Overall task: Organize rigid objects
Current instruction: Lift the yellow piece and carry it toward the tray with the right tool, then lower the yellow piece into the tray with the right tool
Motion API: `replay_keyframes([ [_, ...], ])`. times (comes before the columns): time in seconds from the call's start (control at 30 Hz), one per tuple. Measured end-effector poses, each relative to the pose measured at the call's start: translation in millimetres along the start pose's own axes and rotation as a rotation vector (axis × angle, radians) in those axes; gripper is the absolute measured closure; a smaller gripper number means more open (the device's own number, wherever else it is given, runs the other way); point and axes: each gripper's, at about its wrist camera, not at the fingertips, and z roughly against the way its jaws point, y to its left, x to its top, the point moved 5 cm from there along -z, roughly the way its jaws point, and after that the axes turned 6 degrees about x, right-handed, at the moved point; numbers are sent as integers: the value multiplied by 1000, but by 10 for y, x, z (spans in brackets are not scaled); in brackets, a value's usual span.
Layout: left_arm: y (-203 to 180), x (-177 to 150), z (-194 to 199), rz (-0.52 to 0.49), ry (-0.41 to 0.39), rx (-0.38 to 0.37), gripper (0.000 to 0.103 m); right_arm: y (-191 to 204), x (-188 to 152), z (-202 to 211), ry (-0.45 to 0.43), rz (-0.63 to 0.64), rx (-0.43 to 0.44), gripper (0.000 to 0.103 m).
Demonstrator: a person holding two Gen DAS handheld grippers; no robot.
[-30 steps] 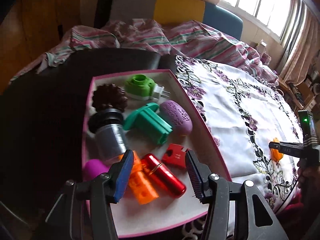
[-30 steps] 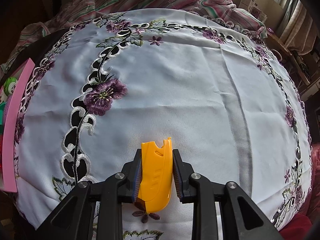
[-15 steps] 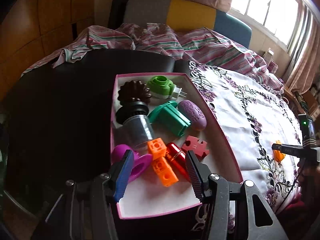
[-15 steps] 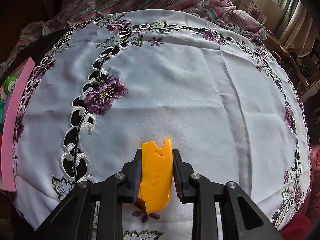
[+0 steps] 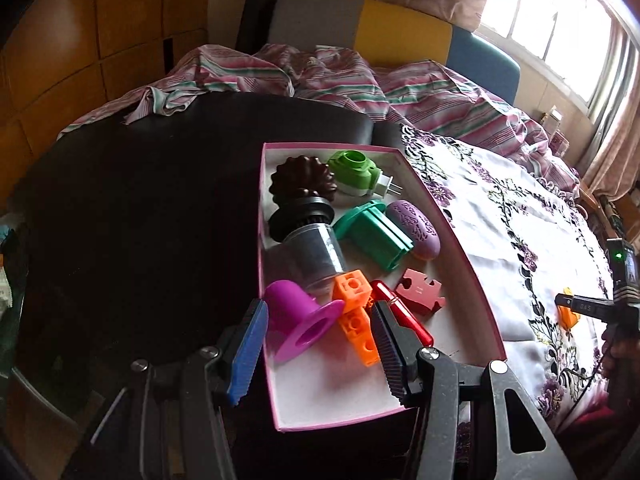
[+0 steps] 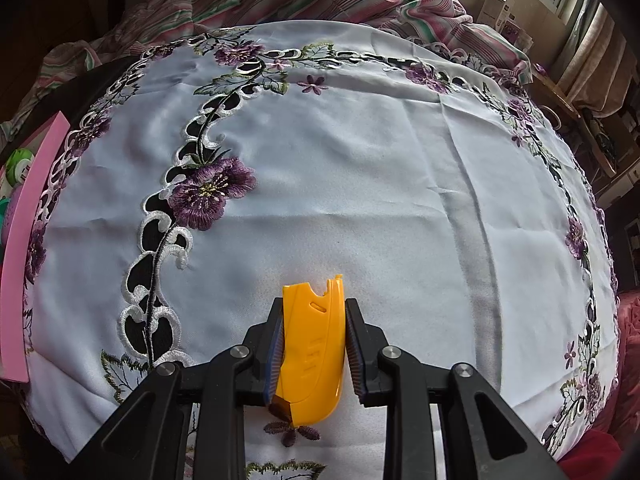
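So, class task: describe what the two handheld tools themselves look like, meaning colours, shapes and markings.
Both tools have black angular plastic frames with triangular cut-outs and silver rivets. The left tool carries ridged blue pads. The right tool has similar ridged blue pads; a green light glows on its body.

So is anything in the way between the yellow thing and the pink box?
Nothing visible: only flat tablecloth lies between the yellow piece in the right gripper and the box.

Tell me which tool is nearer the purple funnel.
Left. The left tool hangs open just above the purple funnel in the box; the right tool is across the cloth, gripping the yellow piece.
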Motion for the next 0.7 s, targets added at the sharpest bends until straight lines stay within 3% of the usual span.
replay_keyframes([
  [0.17,121,15,25,22,-15,15,49,10,21,46,-6,-11,-7,76],
  [0.33,257,4,-2,53,-6,35,49,242,97,319,-76,-21,88,76],
  [0.7,365,-68,-16,72,2,52,49,1893,118,870,-164,182,438,76],
])
